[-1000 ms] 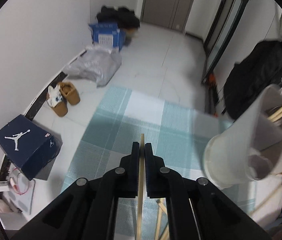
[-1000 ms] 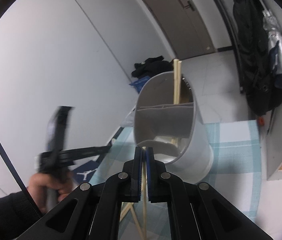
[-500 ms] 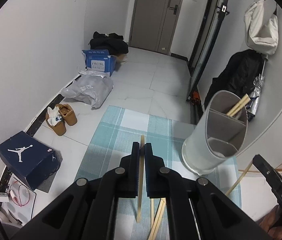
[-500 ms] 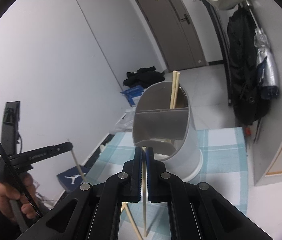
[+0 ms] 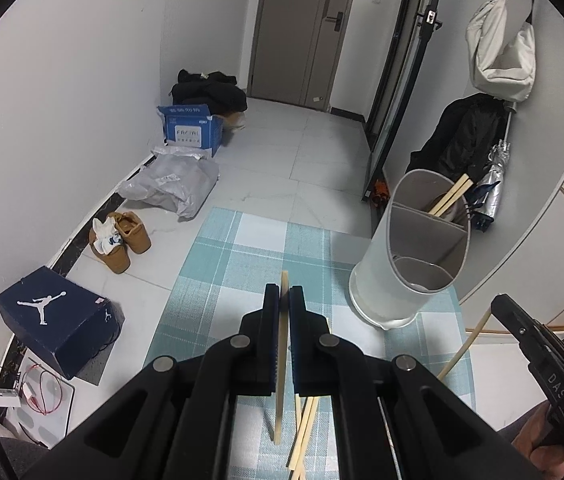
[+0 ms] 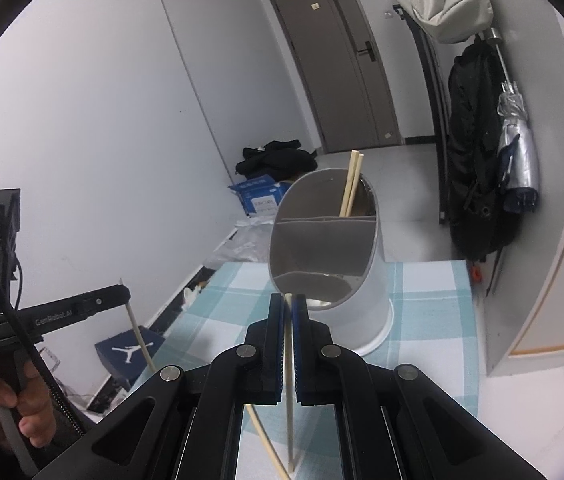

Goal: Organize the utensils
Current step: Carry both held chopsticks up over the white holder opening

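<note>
Left wrist view. Left claw (image 5: pixel 284 294): closed on one wooden chopstick (image 5: pixel 280 364), which hangs down through the jaws. Divided white holder (image 5: pixel 401 264): upright on the checked cloth (image 5: pixel 242 264), ahead and to the right, two chopsticks (image 5: pixel 451 198) in its far compartment. Loose chopsticks (image 5: pixel 301 436) lie on the cloth below the claw. Judgement: swing right, bring the stick upright over a compartment, release only once its lower end is inside.

Right wrist view. Right claw (image 6: pixel 287 304): closed on a second chopstick (image 6: pixel 289 392), straight before the holder (image 6: pixel 345 264). Left claw (image 6: pixel 122 292) off to the left. Judgement: deliver one stick at a time, avoiding the divider and rim.
</note>
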`<action>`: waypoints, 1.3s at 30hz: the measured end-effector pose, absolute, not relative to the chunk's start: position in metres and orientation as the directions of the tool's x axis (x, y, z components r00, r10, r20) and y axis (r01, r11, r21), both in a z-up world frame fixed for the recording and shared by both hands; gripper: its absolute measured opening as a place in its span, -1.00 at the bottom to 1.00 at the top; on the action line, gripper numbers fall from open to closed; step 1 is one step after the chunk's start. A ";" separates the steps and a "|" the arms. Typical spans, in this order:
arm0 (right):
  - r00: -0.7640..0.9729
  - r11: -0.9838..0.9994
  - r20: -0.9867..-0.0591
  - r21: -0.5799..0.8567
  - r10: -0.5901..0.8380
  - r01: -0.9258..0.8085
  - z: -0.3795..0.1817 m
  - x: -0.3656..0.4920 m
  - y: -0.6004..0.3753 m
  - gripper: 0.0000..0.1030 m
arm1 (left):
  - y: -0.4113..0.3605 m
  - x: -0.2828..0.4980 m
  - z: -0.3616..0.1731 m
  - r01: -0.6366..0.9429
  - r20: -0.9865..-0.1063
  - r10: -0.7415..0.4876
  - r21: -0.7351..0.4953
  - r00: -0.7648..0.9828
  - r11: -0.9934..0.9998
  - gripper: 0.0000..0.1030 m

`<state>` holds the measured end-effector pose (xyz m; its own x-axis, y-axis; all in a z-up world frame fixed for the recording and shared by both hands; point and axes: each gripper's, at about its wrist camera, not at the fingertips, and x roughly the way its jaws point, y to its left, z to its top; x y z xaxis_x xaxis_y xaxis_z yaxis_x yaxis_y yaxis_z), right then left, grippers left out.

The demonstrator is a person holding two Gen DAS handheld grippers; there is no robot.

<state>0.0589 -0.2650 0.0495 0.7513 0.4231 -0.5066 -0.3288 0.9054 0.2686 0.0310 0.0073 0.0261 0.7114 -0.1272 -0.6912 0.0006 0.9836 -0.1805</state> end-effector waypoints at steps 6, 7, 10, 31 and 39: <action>0.766 0.914 -0.500 0.251 0.404 -0.318 0.055 0.052 -0.261 -0.94 | 0.003 0.021 0.035 0.041 -0.672 -0.139 -0.159 0.727 0.986 -0.97; 0.765 0.914 -0.502 0.254 0.404 -0.316 0.055 0.052 -0.260 -0.94 | 0.002 0.020 0.036 0.052 -0.672 -0.144 -0.154 0.727 0.987 -0.97; 0.770 0.912 -0.490 0.255 0.409 -0.322 0.056 0.047 -0.255 -0.94 | 0.002 0.017 0.041 0.069 -0.670 -0.160 -0.160 0.725 0.985 -0.97; 0.800 0.883 -0.390 0.310 0.456 -0.352 0.099 0.046 -0.258 -0.94 | -0.007 0.021 0.107 0.169 -0.571 -0.249 -0.191 0.782 0.967 -0.97; 0.824 0.875 -0.322 0.307 0.466 -0.375 0.140 0.062 -0.268 -0.94 | -0.017 0.041 0.140 0.206 -0.512 -0.306 -0.242 0.803 0.948 -0.97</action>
